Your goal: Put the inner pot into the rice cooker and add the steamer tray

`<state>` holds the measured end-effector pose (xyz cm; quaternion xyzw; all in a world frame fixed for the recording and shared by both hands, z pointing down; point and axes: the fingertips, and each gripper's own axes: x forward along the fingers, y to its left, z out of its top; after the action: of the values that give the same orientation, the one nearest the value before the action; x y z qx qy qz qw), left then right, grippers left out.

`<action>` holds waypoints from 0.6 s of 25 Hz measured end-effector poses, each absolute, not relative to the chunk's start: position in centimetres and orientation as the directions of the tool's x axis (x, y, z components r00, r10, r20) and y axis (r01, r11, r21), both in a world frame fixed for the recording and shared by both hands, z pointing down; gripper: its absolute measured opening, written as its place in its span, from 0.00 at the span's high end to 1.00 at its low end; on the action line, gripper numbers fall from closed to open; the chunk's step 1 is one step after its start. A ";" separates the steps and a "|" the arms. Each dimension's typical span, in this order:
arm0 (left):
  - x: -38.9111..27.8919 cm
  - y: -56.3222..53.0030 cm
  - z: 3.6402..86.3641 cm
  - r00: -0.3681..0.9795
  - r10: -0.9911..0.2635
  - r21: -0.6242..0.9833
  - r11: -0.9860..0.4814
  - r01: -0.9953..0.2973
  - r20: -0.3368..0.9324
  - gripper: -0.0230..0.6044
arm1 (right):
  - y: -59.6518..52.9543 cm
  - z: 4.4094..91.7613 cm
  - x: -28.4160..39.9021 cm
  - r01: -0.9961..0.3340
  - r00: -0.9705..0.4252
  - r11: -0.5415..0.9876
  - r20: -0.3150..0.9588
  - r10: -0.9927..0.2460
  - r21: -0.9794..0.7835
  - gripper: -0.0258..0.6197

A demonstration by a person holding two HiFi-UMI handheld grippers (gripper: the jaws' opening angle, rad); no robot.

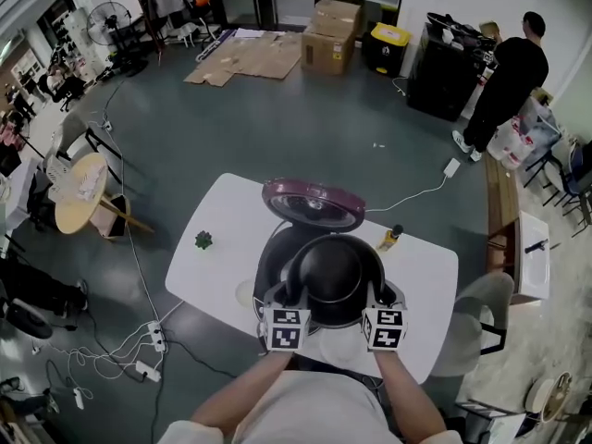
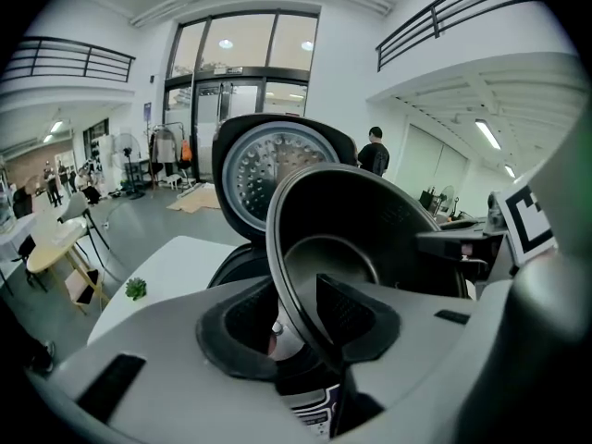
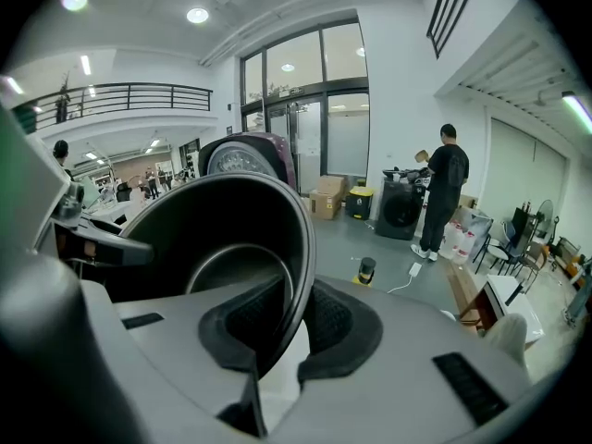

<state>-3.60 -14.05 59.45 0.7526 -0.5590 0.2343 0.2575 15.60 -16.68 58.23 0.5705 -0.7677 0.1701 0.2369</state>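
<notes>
- I am on the first step: the inner pot (image 1: 333, 280) is in the air between my tongs, over the open rice cooker (image 1: 268, 268).
- My left gripper (image 2: 305, 317) is clenched on the pot's left rim and my right gripper (image 3: 294, 326) on its right rim, a pad on each side of the wall.
- The cooker's lid (image 1: 313, 203) stands up behind the pot. I judge the pot not yet seated.
- Next, I think, the pot must come down level and centred, and only then should both grips let go.
- A pale round shape (image 1: 245, 292) just beside the cooker may be the steamer tray; I cannot tell.
- The white table (image 1: 222, 215) also bears a small green plant (image 1: 203, 240) and a small bottle (image 1: 392, 237) near its far edge.
- Around it is grey floor, with cardboard boxes (image 1: 328, 33) and a person in black (image 1: 507, 81) well apart.
</notes>
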 end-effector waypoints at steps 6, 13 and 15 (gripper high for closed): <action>-7.1 -14.3 60.5 0.235 -0.721 0.102 -0.224 -0.969 0.652 0.73 | -17.4 59.2 11.9 -0.946 -0.262 0.324 0.562 -0.784 0.011 0.85; -10.4 -15.0 62.1 0.217 -0.690 0.065 -0.239 -0.969 0.690 0.73 | -18.3 60.6 8.5 -0.934 -0.271 0.355 0.590 -0.761 0.029 0.84; -10.8 -15.4 62.6 0.207 -0.683 0.052 -0.240 -0.969 0.701 0.73 | -18.7 61.1 8.0 -0.936 -0.268 0.351 0.596 -0.757 0.025 0.84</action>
<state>-10.83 -15.38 62.62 0.7345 -0.5624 0.2835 0.2525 8.02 -18.72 61.12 0.5440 -0.7781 0.1692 0.2646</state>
